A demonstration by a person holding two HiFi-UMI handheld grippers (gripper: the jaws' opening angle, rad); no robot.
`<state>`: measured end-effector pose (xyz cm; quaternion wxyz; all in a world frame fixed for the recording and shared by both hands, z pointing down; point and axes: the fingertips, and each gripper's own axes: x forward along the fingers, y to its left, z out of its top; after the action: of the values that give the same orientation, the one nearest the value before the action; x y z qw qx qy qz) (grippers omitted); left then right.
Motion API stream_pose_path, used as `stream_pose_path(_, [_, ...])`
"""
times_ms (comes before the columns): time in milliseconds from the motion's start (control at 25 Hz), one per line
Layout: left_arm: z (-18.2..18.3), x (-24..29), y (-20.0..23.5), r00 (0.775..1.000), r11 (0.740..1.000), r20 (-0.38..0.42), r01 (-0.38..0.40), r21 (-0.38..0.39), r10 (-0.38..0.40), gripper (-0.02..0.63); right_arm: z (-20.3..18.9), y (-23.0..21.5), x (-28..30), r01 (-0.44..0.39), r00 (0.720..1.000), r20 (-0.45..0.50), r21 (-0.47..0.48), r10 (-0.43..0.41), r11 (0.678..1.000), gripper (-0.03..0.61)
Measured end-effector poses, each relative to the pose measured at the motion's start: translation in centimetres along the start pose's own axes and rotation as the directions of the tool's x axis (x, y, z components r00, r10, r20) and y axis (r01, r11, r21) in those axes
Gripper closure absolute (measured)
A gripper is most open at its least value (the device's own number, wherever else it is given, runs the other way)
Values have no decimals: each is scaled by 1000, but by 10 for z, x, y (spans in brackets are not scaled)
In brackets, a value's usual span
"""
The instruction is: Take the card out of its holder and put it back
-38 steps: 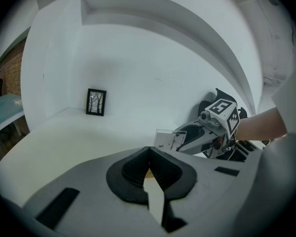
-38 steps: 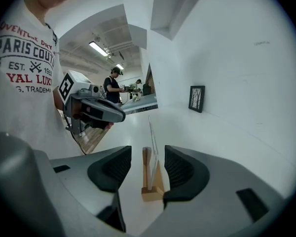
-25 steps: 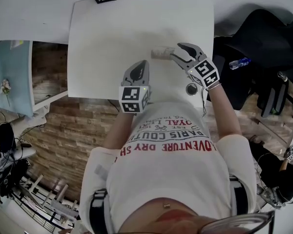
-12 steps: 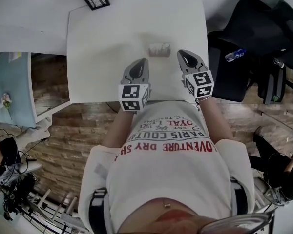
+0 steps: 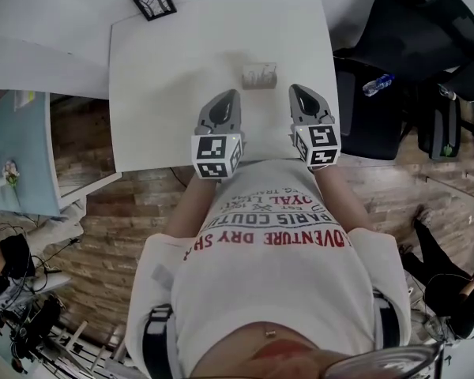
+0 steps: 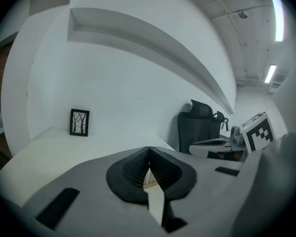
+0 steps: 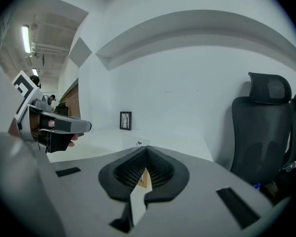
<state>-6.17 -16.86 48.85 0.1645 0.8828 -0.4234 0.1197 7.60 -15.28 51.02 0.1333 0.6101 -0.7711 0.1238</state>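
A small wooden holder with a pale card (image 5: 259,76) upright in it stands mid-table. Both grippers hover short of it, side by side and apart from it. My left gripper (image 5: 228,95) is shut and empty, its tips meeting (image 6: 148,149); a strip of the holder (image 6: 149,180) shows through the gap behind them. My right gripper (image 5: 298,90) has just been closing and is now shut with nothing between its jaws (image 7: 146,148). The card (image 7: 137,143) rises just beyond its tips. Each gripper sees the other at its side.
The white table (image 5: 166,93) ends at a wall, with a small black picture frame (image 5: 153,1) at its far left corner. A black office chair (image 5: 411,38) and a water bottle (image 5: 377,86) are to the right. Wood-pattern floor lies left and below.
My right gripper has let go at the card holder, pulled back toward the person and shut its jaws. The card stays in the holder. My left gripper has barely shifted.
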Motion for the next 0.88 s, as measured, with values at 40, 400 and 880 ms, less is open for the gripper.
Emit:
stream_pose_path(40, [1,-2,1,1000,1000,4,1,3,-1,589,2,2,-1,2,1000,6,-2,-2,1000,554])
stream_pose_path(400, [6,-8,3,1000,1000,29,6,15,-6,589,1,12,-3,10,1000,7,-16,-10,1000,554])
stream_pose_path(880, [-1,-15,4,1000,1000,18,24,11,-25,589,-8,22,-11,-4,1000,-22,-17,4,1000,554])
